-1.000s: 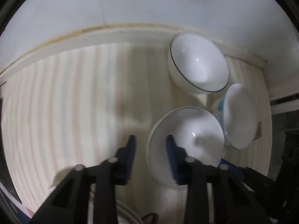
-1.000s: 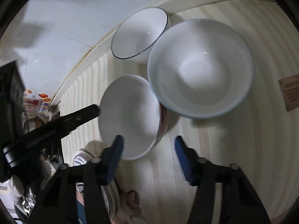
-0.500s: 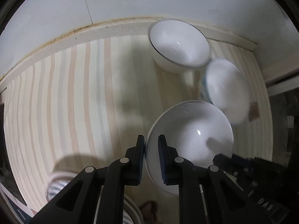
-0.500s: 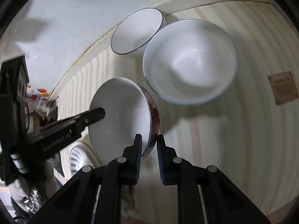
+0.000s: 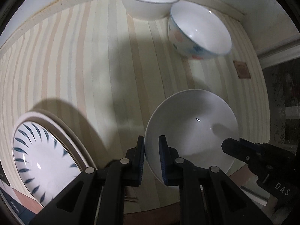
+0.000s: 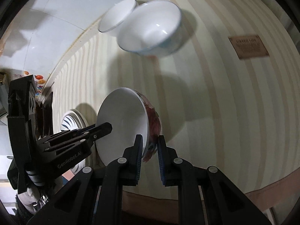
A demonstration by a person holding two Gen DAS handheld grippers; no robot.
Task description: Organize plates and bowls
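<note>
Both grippers are clamped on one red-patterned bowl (image 6: 150, 123), lifted clear of the striped table (image 5: 78, 60). The left gripper (image 5: 151, 157) pinches the near-left rim, one finger inside and one outside; the right gripper (image 6: 149, 155) grips the opposite rim the same way. Opposed rim holds appear chosen to keep the bowl steady and level in carriage. Two more bowls, a dark-rimmed bowl (image 5: 150, 0) and a blue-flecked bowl (image 5: 200, 31), sit touching by the wall. A leaf-pattern plate (image 5: 41, 161) lies at the near-left edge, well apart.
</note>
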